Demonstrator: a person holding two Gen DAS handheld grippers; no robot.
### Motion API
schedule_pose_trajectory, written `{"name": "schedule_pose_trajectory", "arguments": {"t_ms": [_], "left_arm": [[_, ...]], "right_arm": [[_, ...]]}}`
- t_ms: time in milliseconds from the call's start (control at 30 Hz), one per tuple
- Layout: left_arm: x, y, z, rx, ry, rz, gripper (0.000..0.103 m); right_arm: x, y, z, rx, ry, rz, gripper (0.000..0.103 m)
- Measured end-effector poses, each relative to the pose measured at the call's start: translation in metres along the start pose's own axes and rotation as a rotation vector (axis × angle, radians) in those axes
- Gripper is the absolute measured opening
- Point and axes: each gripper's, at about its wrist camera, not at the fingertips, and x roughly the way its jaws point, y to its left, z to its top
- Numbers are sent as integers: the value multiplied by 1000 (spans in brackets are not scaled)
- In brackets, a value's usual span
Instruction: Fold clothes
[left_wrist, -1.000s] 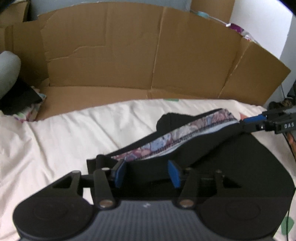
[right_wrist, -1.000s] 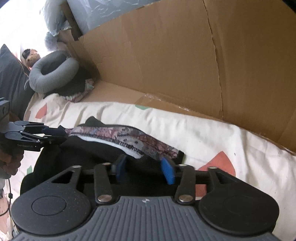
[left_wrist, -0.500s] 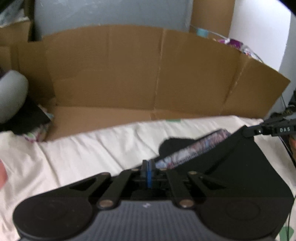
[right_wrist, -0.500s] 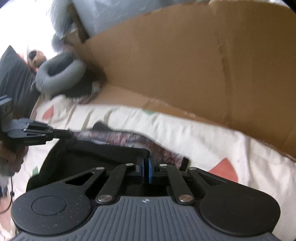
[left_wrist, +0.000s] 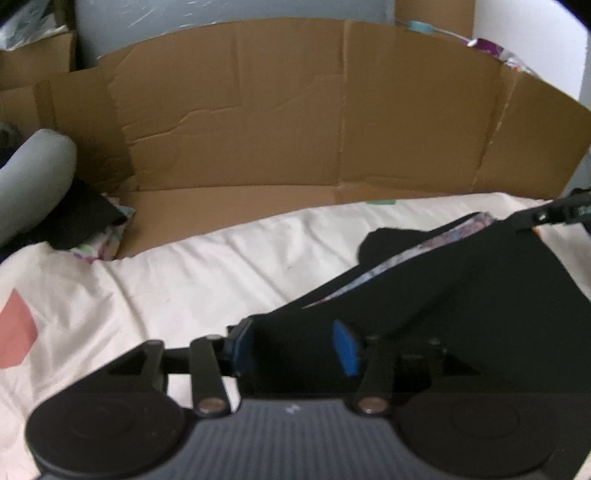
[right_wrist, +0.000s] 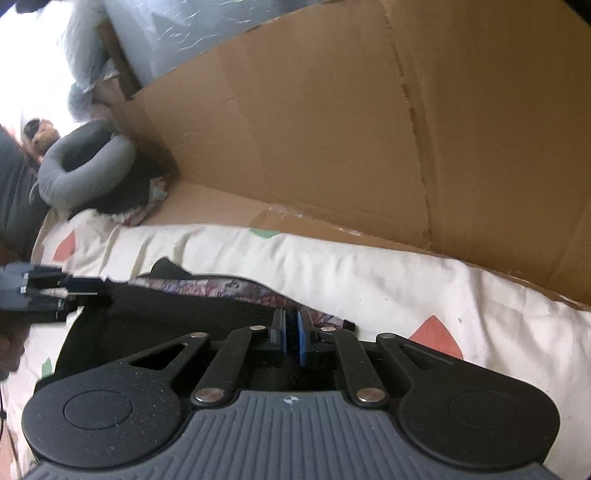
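Mid-fold on the black garment (left_wrist: 480, 295) lying flat on the cream sheet (left_wrist: 184, 280), left gripper (left_wrist: 293, 349) opening with cloth between its pads, right gripper (right_wrist: 291, 338) opening too, barely parted, perhaps pinching the hem; next, clean release, then regrasp.

A black piece of clothing (left_wrist: 480, 295) lies flat on the cream bed sheet (left_wrist: 184, 280). It sits on the side of the sheet away from the grey ring pillow (right_wrist: 85, 166). Its top layer is folded over. A strip of flowery purple and pink lining (right_wrist: 221, 288) shows along its far edge, the edge nearest the brown cardboard wall (left_wrist: 295, 129).
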Motion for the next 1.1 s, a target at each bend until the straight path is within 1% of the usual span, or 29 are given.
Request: {"name": "schedule_pose_trajectory", "arguments": {"t_ms": [33, 67, 100, 133, 200, 233, 300, 333, 400, 600, 667, 700, 733, 767, 800, 833, 967, 1100], "left_arm": [[1, 1, -1, -1, 3, 1, 51], [3, 2, -2, 0, 3, 3, 51], [4, 2, -2, 0, 3, 4, 51], [5, 3, -2, -2, 6, 6, 51], [9, 6, -3, -12, 10, 4, 50], [10, 6, -4, -15, 10, 2, 47], [13, 7, -5, -16, 11, 6, 8], [14, 6, -6, -5, 12, 26, 7], [11, 9, -4, -18, -2, 25, 4], [1, 19, -3, -68, -38, 32, 3], [0, 20, -2, -73, -38, 32, 3], [0, 19, -2, -74, -38, 33, 3], [0, 19, -2, -75, -38, 33, 3], [0, 19, -2, -77, -39, 34, 3], [0, 19, -1, -78, -39, 34, 3], [0, 19, -1, -79, -39, 35, 3], [-5, 18, -1, -81, -46, 40, 3], [-9, 17, -2, -73, -50, 46, 3]], "right_arm": [[-2, -1, 1, 3, -7, -1, 19], [-4, -1, 1, -1, -15, -6, 23], [-6, -1, 1, -8, -19, -11, 30], [-8, -2, 1, -15, -17, -16, 35], [-11, -4, 0, -27, -8, -26, 41], [-13, -6, -2, -27, -3, -31, 42], [-13, -11, -5, -17, 9, -42, 42], [-12, -13, -8, -6, 17, -46, 42], [-9, -17, -12, 9, 29, -52, 42], [10, -16, -18, 16, 63, -55, 42], [16, -18, -18, 31, 78, -59, 40], [17, -19, -18, 33, 82, -55, 34], [18, -20, -17, 36, 86, -50, 22], [19, -21, -17, 38, 90, -45, 19], [21, -22, -17, 40, 95, -41, 11], [22, -23, -16, 43, 99, -36, 6], [12, -14, -11, -17, 75, -91, 6], [0, -6, -7, -68, 62, -121, 6]]}}
